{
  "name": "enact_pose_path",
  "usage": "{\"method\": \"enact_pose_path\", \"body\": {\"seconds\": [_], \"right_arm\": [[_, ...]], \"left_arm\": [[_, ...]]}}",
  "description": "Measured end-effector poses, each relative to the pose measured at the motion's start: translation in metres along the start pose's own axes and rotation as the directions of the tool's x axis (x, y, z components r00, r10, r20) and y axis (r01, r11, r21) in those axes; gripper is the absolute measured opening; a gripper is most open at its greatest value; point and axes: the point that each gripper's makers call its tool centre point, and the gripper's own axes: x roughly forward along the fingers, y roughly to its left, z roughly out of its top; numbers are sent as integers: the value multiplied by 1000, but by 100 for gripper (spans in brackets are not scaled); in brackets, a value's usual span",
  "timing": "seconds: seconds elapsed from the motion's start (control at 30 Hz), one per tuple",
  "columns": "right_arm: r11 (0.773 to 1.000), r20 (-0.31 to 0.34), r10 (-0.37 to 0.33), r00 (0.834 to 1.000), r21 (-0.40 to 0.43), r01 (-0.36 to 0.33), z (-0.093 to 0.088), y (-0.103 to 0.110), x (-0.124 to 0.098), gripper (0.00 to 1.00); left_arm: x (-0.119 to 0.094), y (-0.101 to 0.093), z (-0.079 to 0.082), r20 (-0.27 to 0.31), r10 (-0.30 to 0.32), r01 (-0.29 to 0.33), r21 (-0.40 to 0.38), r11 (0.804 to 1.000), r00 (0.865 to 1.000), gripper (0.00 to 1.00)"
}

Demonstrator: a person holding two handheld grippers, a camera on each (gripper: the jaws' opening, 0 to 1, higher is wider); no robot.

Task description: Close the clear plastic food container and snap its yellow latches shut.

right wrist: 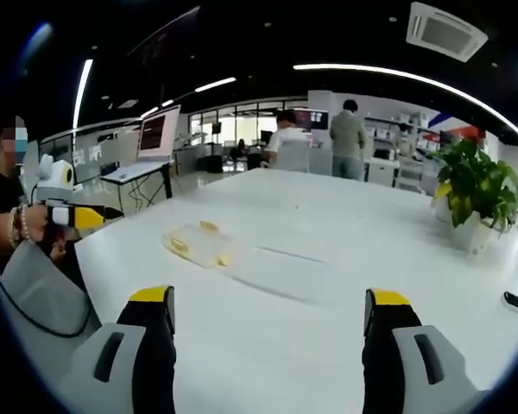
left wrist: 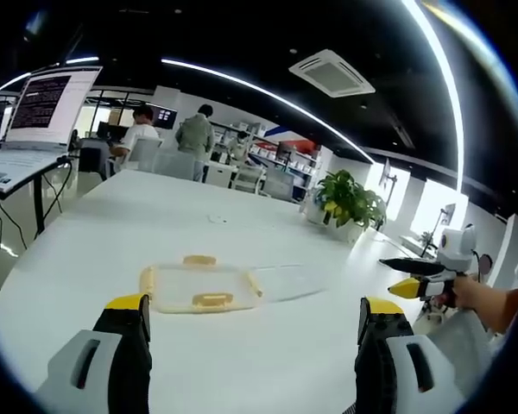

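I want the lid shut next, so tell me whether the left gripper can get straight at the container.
Probably yes. The left gripper is open and faces the clear container across bare white table, with nothing between them. The right gripper is off to the side.

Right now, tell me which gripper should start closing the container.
Left, probably. The left gripper sits open with the food container near and almost centred ahead of it. From the right gripper, the container lies farther off, to the left.

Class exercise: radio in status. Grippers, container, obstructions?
Left gripper open, right gripper open, both empty. Container on table, untouched. Nothing near it.
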Motion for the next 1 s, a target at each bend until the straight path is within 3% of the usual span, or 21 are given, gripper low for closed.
{"method": "enact_pose_path", "body": {"seconds": [0.63, 0.73, 0.87, 1.0], "right_arm": [[999, -2, 30, 1000, 26, -30, 2, 4, -1, 85], [998, 9, 38, 999, 43, -38, 7, 3, -1, 85], [996, 8, 78, 997, -43, -78, 20, 3, 10, 85], [977, -13, 171, 985, -124, -171, 38, 14, 30, 84]], "left_arm": [[-1, -4, 3, -6, -29, 29, -24, 999, 1000, 99], [-2, 1, 7, -35, -38, 39, 40, 998, 999, 99], [5, 19, 26, -29, -56, 58, 104, 993, 998, 99], [14, 39, 28, -109, -75, 95, 188, 978, 991, 99]]}}
